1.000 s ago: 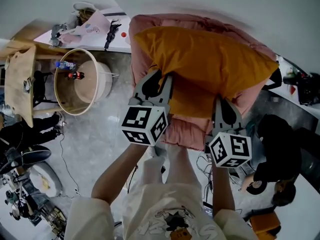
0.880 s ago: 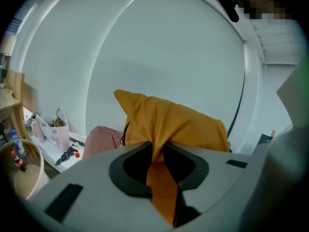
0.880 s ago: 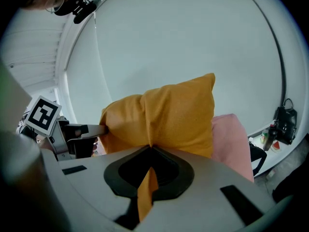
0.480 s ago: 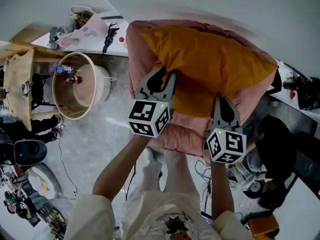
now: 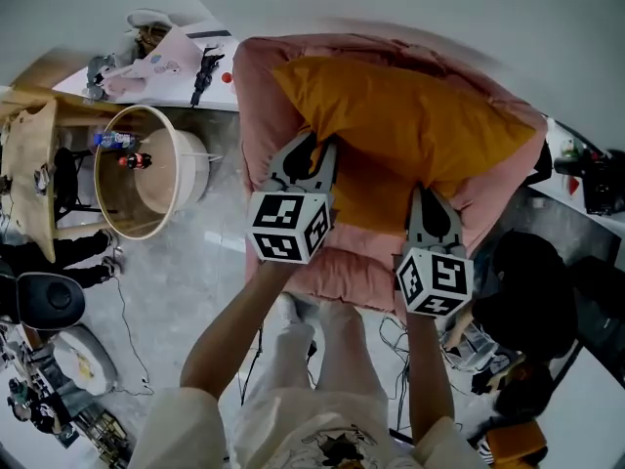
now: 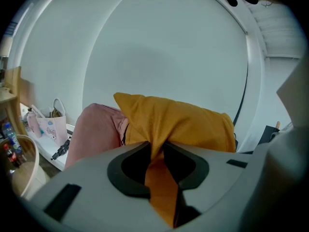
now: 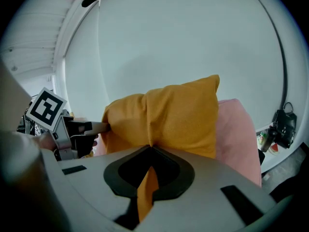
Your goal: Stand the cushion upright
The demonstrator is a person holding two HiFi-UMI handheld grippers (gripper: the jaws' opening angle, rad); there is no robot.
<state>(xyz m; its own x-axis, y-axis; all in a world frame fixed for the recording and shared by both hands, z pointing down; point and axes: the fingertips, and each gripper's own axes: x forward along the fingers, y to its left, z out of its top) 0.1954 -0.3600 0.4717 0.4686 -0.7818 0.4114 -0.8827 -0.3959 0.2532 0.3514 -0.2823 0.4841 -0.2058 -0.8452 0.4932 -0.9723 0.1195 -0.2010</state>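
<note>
Head view: orange cushion (image 5: 410,115) in left gripper (image 5: 312,147) and right gripper (image 5: 427,196).

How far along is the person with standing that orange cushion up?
Done: the orange cushion is gripped, the left gripper and right gripper each pinching a fold of its near edge between their fingers. In hand: it is held tilted up against the pink seat. Left: settling it upright, then letting go.
</note>
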